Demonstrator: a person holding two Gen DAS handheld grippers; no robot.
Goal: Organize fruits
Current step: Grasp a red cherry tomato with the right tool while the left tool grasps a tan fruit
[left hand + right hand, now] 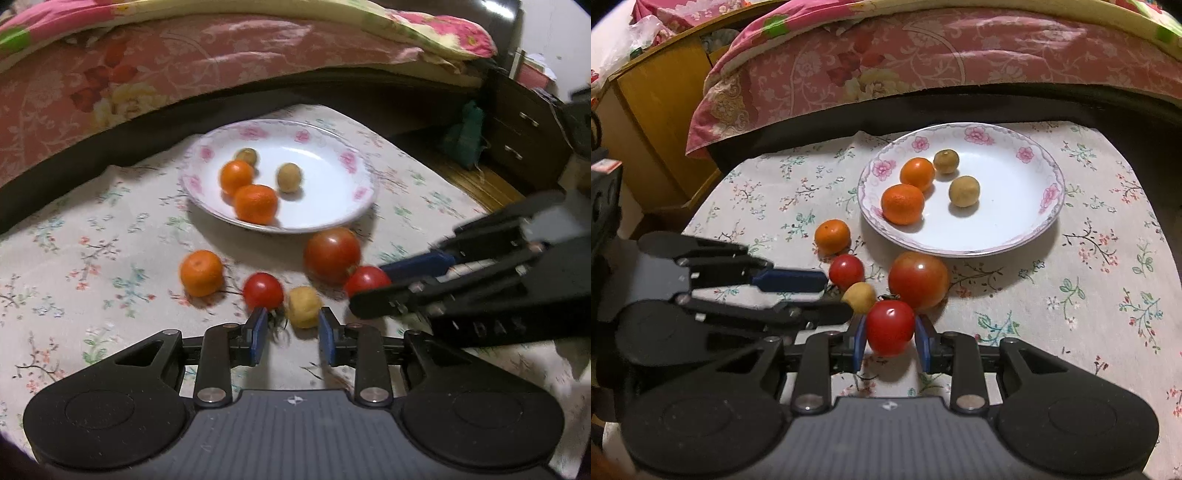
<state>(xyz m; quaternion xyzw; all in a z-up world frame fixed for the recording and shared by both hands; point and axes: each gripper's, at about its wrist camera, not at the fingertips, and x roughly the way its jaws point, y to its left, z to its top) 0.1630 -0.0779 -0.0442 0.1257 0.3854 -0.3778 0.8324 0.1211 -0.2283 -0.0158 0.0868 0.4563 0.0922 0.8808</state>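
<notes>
Red, the small tomato (890, 326) sits clamped in the right tongs (891, 341) near the table's front edge, ready for the plate (1049, 221), while the left tongs (291, 332) stand released, straddling nothing.

in the left wrist view the right gripper (373, 295) covers the near side of a small red tomato (369, 278), so whether its pads press the fruit cannot be told there. the same view is smeared by motion: the big tomato (332, 253) and the plate (354, 218) rim have soft edges. the green cloth bundle (465, 136) by the dark drawers (517, 136) is too dim to identify. in the right wrist view the left gripper (831, 295) hides part of the yellow fruit (860, 295), and the bed cover (923, 55) is cut off at the top edge.
</notes>
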